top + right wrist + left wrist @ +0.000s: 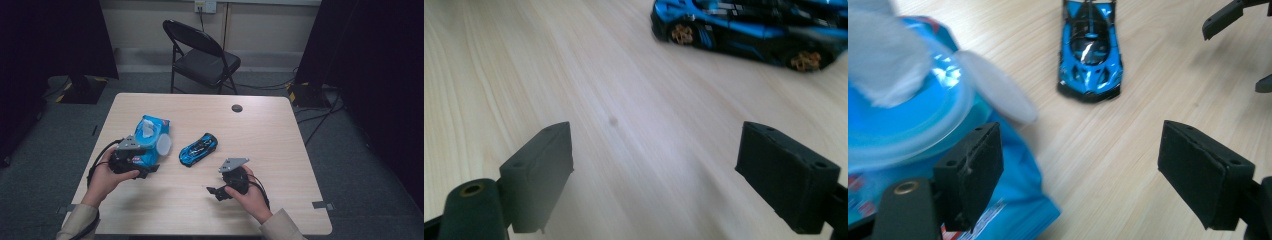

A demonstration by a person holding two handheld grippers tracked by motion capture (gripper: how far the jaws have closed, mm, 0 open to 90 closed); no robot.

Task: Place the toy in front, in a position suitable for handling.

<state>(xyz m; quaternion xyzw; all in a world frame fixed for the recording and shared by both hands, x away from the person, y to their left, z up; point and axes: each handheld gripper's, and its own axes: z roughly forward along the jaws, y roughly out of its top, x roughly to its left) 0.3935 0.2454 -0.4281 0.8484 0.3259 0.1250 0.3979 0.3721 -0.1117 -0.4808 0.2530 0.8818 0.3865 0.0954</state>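
A blue pack of wet wipes (150, 140) lies on the left of the wooden table (260, 130), its white lid (993, 95) flipped open and a wipe (883, 55) sticking out. A blue toy car (198, 149) stands just right of it, near the middle. My left gripper (150, 168) is open at the pack's near end; its left jaw stands over the pack (1013, 175), and the car (1091, 50) is ahead. My right gripper (216, 193) is open over bare wood, apart from the car (749, 30). Nothing is between the jaws of the left gripper (1083, 165) or the right gripper (656, 165).
A small dark round spot (237, 108) marks the table's far middle. A black folding chair (202, 55) stands behind the table. Cables (320, 120) run over the floor at the right. Dark curtains hang on both sides.
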